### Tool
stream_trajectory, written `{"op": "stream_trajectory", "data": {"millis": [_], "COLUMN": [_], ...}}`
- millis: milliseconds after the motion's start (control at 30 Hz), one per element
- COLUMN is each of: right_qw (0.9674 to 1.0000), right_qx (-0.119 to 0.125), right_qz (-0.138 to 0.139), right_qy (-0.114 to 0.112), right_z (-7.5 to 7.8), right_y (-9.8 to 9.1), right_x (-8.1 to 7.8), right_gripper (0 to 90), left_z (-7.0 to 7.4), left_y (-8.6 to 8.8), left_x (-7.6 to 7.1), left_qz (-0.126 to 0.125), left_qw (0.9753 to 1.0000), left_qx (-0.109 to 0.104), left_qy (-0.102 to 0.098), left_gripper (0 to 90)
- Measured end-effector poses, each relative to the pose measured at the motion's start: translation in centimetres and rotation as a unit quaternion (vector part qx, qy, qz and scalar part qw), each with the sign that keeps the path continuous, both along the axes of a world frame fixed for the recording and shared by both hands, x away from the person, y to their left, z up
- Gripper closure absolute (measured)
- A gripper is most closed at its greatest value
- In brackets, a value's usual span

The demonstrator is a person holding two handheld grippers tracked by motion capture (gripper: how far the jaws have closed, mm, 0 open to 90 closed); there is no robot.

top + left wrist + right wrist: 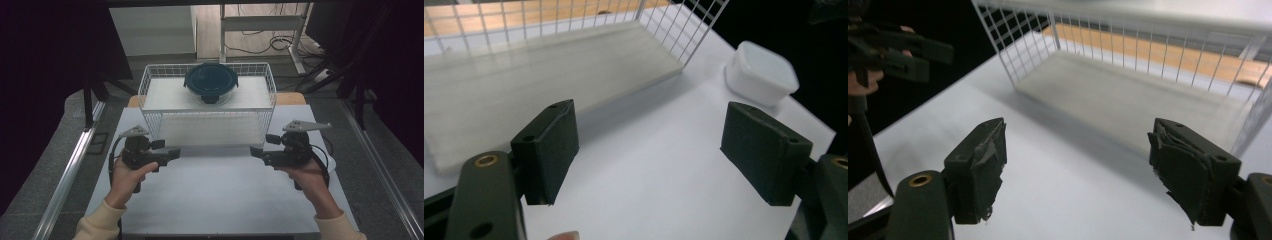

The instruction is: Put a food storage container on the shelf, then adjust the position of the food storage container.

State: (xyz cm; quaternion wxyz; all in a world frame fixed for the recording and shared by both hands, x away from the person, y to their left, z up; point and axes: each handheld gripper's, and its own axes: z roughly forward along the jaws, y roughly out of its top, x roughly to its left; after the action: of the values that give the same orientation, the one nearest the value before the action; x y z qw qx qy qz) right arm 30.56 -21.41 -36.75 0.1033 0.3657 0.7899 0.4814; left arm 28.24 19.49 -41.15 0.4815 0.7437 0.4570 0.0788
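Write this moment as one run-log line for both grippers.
left gripper: open, empty | right gripper: open, empty | both face wire rack | lidded container: on rack's top shelf

The high view is dim and slightly soft, its left and right sides sunk in near black, with only the white tabletop (pixel 215 195) catching pale overhead light. The wire basket (pixel 207 100) casts a soft shadow toward the near side. In the right gripper view the basket's mesh is blurred
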Motion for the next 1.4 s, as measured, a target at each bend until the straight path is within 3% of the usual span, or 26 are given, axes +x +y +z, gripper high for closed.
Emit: {"op": "stream_trajectory", "data": {"millis": [100, 267, 467, 600, 867, 1100, 1367, 1400], "right_qw": [1.0, 0.9997, 0.9985, 0.9976, 0.9978, 0.9978, 0.997, 0.997], "right_qx": [-0.009, -0.019, -0.03, -0.04, -0.038, -0.041, -0.054, -0.058], "right_qz": [-0.001, 0.001, 0.006, 0.011, 0.002, 0.006, 0.007, -0.013], "right_qy": [0.003, 0.017, 0.045, 0.056, 0.054, 0.052, 0.054, 0.049], "right_z": [-1.0, -3.1, -5.8, -6.8, -6.7, -6.4, -4.7, -3.9], "right_y": [-0.6, -1.2, -1.2, -0.7, -0.9, -1.0, -1.9, -2.8], "right_x": [-0.7, -1.7, -2.0, -1.8, -1.8, -2.0, -1.1, -0.4], "right_gripper": [23.4, 24.5, 26.4, 27.0, 27.7, 29.6, 38.8, 47.8], "left_z": [-0.8, -1.5, -3.6, -4.5, -5.1, -4.6, -4.2, -4.3], "left_y": [-0.1, 0.1, 0.2, 0.3, 0.2, 0.2, 0.4, 0.3], "left_x": [-1.1, -2.6, -2.8, -2.8, -2.4, -2.7, -2.7, -2.8], "left_qz": [-0.012, -0.009, -0.003, 0.0, 0.008, 0.008, -0.001, -0.008], "left_qw": [0.9998, 0.9998, 0.9994, 0.9989, 0.9984, 0.9989, 0.9991, 0.9989], "left_qx": [0.016, 0.016, 0.025, 0.033, 0.038, 0.034, 0.025, 0.027], "left_qy": [0.001, -0.004, 0.024, 0.034, 0.04, 0.032, 0.035, 0.039], "left_gripper": [22.2, 22.2, 22.4, 22.5, 22.7, 22.5, 22.1, 21.9]}}
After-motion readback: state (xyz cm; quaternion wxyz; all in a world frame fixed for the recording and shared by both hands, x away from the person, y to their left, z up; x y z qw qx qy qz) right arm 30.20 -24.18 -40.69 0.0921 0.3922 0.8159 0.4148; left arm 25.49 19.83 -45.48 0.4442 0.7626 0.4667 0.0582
